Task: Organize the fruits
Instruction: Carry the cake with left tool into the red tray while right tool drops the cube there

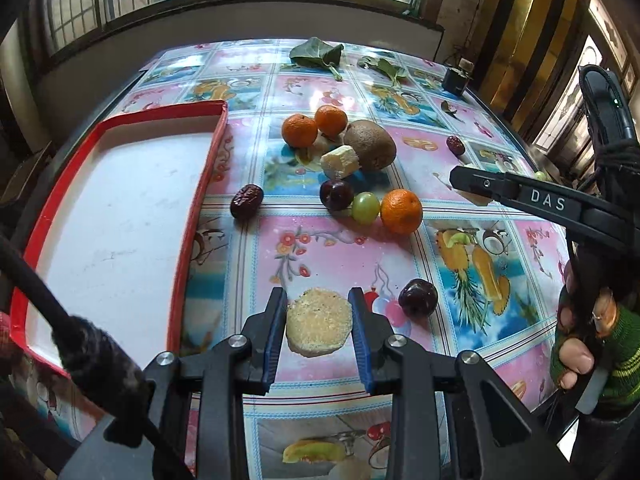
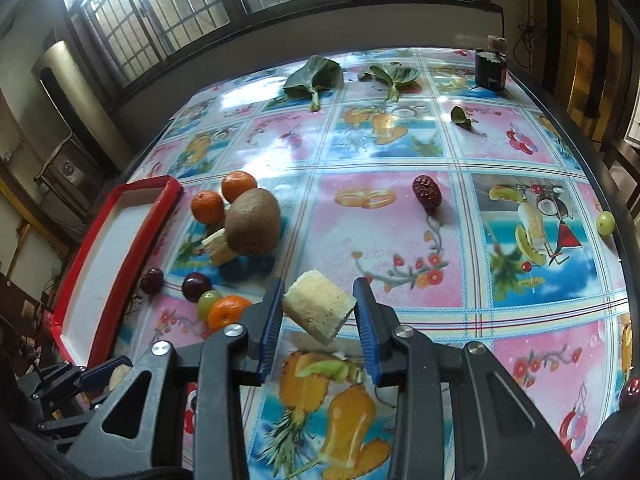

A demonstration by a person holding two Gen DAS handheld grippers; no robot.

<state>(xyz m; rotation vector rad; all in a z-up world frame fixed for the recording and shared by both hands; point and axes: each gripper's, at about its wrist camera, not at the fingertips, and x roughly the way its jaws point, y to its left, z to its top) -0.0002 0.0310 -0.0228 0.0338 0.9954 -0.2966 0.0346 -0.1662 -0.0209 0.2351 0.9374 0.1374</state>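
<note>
Two pale cut pieces are carried at this moment, one in each tool, and the red tray serves as the landmark.

From the left wrist view, a round, crumbly slice is seen between the blue pads of the left gripper; its fingers are closed to a narrow gap on it, flat face up. The tray lies just to the left of this piece, its near wall close by. The right gripper is seen well off to the right, far from the tray.

From the right wrist view, a squarish chunk is held tilted between the right gripper, the fingers narrowly parted around it. The tray lies far to the left, beyond the kiwi and oranges. The left hand is judged nearer the tray.
</note>
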